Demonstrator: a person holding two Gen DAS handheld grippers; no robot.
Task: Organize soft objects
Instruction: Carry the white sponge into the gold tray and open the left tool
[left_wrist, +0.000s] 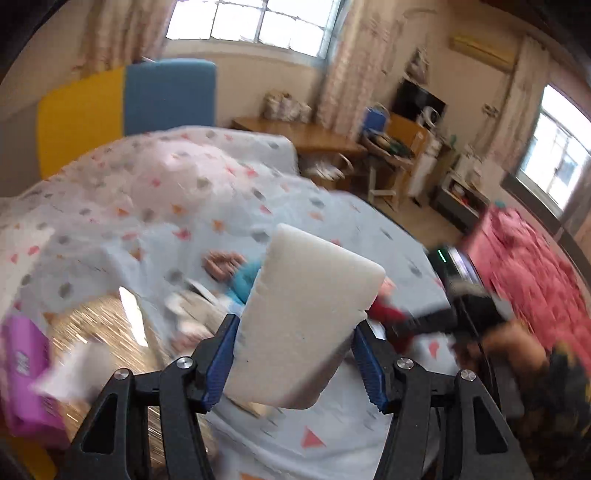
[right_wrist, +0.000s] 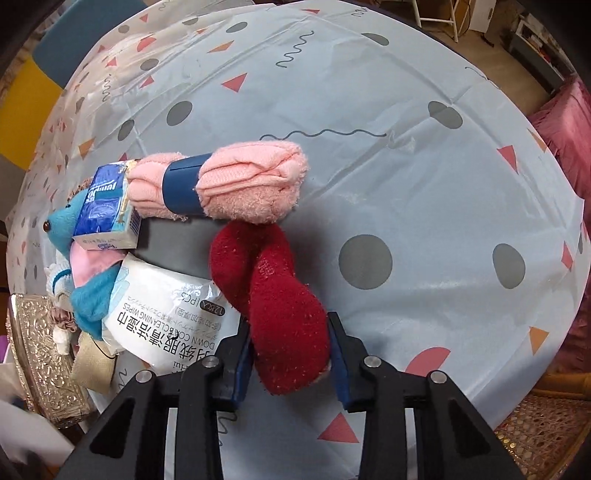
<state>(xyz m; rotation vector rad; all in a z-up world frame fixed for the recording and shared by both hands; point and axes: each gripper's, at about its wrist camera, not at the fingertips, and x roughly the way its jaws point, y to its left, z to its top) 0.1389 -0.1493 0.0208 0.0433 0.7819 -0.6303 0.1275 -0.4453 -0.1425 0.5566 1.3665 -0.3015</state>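
My right fingers (right_wrist: 290, 356) pinch the near end of the dark red fuzzy sock (right_wrist: 271, 295), its length running toward eleven o'clock on the patterned bench (right_wrist: 406, 177), while my left fingers (left_wrist: 295, 360), half-spread, hold the white foam block (left_wrist: 308, 317) aloft.

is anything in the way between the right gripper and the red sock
Nothing visible. The right gripper already has the red sock between its fingers, pads pressing its lower end. The sock's upper end touches the pink towel roll, and the wipes pack lies right beside it.
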